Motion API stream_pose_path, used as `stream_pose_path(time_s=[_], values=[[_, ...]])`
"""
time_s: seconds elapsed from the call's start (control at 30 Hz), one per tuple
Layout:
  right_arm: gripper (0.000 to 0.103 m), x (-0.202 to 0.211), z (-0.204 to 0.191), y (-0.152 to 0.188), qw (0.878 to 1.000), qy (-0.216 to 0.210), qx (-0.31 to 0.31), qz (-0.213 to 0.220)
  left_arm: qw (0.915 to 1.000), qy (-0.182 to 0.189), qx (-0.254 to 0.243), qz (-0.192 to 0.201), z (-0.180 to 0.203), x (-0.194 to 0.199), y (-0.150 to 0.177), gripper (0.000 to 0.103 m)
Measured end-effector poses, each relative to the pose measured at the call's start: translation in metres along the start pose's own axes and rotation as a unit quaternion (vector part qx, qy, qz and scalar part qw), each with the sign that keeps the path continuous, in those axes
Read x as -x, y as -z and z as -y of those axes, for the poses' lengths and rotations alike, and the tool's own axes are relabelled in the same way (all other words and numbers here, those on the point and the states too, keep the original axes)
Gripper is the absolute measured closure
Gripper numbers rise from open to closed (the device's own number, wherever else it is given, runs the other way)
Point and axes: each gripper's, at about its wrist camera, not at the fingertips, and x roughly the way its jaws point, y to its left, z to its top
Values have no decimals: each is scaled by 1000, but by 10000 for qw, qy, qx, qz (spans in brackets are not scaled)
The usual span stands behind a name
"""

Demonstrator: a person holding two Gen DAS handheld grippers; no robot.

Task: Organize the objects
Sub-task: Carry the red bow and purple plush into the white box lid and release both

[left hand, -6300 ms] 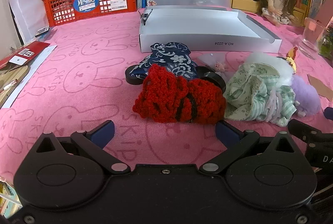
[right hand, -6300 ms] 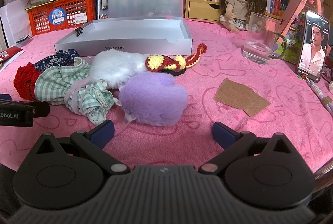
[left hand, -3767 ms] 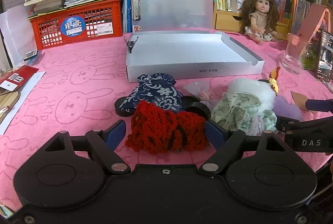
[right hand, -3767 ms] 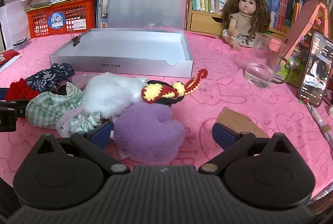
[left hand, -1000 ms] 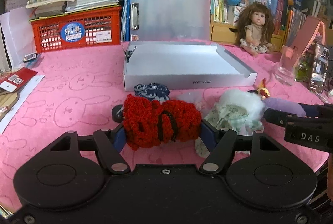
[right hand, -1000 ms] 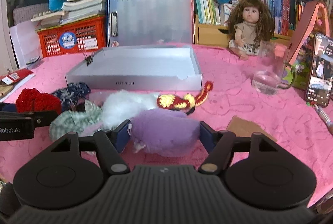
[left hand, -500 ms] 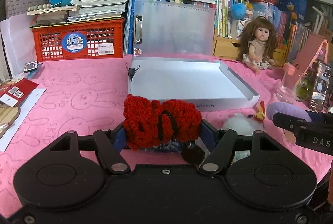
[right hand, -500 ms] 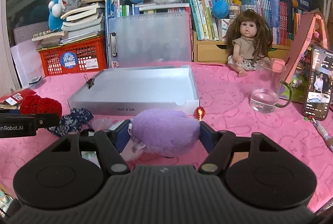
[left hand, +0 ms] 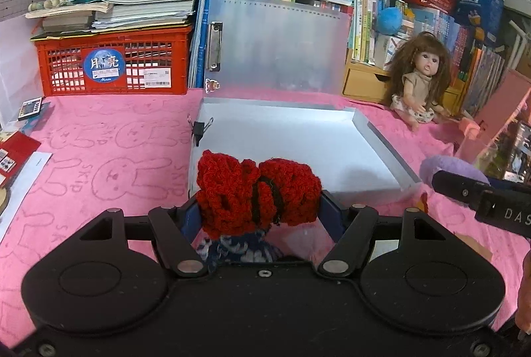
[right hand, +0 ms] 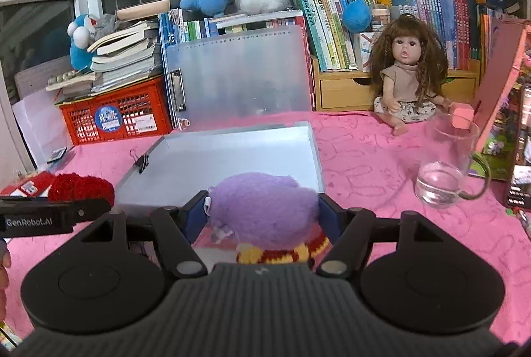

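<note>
My left gripper (left hand: 260, 214) is shut on a red crocheted scrunchie (left hand: 257, 192) and holds it in the air just before the near wall of the open grey box (left hand: 381, 141). A blue floral scrunchie (left hand: 239, 249) lies on the cloth beneath it. My right gripper (right hand: 262, 212) is shut on a purple fluffy scrunchie (right hand: 265, 211), lifted near the box's front right corner (right hand: 317, 158). Under it shows a red and yellow crocheted scrunchie (right hand: 282, 252). Each gripper appears at the edge of the other's view.
A pink bunny-print cloth (left hand: 99, 158) covers the table. Behind the box stand its upright clear lid (left hand: 278, 41), a red crate (left hand: 113, 61) under books, and a doll (right hand: 406, 75). A glass mug (right hand: 448, 171) and a phone (right hand: 521, 171) sit at the right.
Both grippers closed on their scrunchies, then rose and moved forward towards the box. The pile of other scrunchies has dropped below and mostly out of sight.
</note>
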Motion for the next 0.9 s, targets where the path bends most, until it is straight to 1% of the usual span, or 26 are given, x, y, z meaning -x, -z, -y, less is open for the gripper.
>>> stream_pose_path(time_s=[0.3, 0.6, 0.77, 0.9], values=[[32, -36, 5, -27, 9999, -98, -79, -91, 9999, -103, 41, -18, 1, -41, -32, 35], [32, -81, 15, -47, 9986, -164, -330, -382, 9993, -180, 277, -195, -7, -92, -61, 35], [32, -110, 22, -53, 9967, -242, -530, -558, 9988, -158, 376, -266, -13, -122, -68, 35], [32, -133, 25, -56, 9951, -337, -669, -645, 9990, -223, 233, -300, -12, -145, -69, 35]])
